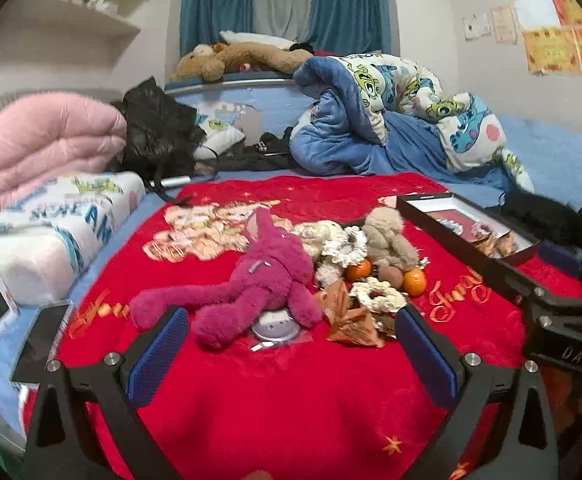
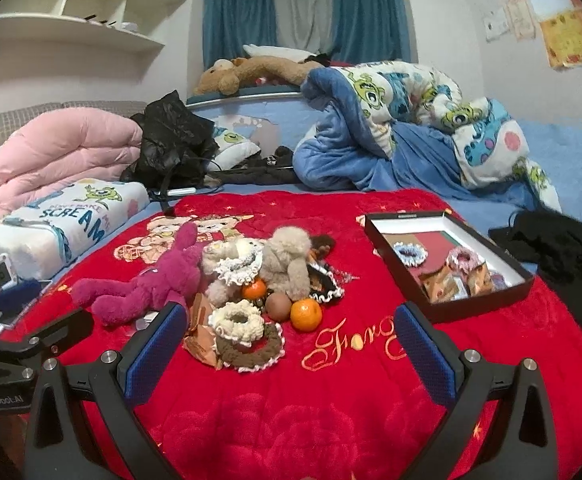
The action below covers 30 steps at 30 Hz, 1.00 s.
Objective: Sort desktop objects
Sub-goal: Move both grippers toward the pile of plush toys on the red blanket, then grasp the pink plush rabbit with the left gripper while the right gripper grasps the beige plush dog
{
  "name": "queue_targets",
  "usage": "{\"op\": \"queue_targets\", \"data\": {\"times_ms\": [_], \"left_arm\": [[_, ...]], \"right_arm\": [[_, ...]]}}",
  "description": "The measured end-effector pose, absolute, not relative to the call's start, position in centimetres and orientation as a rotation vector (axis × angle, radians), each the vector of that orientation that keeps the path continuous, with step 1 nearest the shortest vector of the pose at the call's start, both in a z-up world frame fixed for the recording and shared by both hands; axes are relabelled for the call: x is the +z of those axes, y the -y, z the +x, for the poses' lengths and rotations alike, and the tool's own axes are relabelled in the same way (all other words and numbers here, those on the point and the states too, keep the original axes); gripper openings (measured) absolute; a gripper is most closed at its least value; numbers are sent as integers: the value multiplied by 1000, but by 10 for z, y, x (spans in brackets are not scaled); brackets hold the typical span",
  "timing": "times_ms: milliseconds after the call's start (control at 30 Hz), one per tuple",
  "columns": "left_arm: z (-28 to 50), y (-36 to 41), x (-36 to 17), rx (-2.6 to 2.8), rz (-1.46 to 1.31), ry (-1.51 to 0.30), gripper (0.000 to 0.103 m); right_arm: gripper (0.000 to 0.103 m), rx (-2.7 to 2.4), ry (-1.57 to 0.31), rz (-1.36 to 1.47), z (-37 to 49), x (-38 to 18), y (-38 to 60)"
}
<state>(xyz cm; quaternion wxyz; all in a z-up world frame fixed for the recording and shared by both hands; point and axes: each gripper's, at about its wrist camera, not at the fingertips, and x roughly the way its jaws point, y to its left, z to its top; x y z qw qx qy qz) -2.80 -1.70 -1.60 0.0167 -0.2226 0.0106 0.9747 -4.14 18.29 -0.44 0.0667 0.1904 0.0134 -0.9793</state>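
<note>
1. Left gripper: bottom of the left wrist frame, blue-padded fingers spread wide, holding nothing, hovering over the red blanket.
2. Right gripper: bottom of the right wrist frame, jaws equally wide apart, empty, above the same blanket.
3. Magenta plush toy: centre of the left wrist frame, lying flat, just beyond the left fingertips.
4. Beige plush toy: centre of the right wrist frame, in the pile beside the magenta one.
5. Cream scrunchie: centre-left of the right wrist frame, on a brown scrunchie.
6. Two oranges: mid-pile, a brown fruit between them.
7. Black box: right of the right wrist frame, open, holding scrunchies and packets, apart from the pile.
8. Pink quilt: left edge, folded.
</note>
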Motion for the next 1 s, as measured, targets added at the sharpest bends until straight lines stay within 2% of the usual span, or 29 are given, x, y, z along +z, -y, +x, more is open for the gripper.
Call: {"op": "queue_targets", "data": {"times_ms": [433,1000], "left_arm": [[-92,41,-20,2950,-791,104,103],[-219,26,-69,2880,-988,-33,103]], "right_arm": [[103,-2842,14,613,-95,6,-188],[103,-2731,81,772,-222,-31,-194]]}}
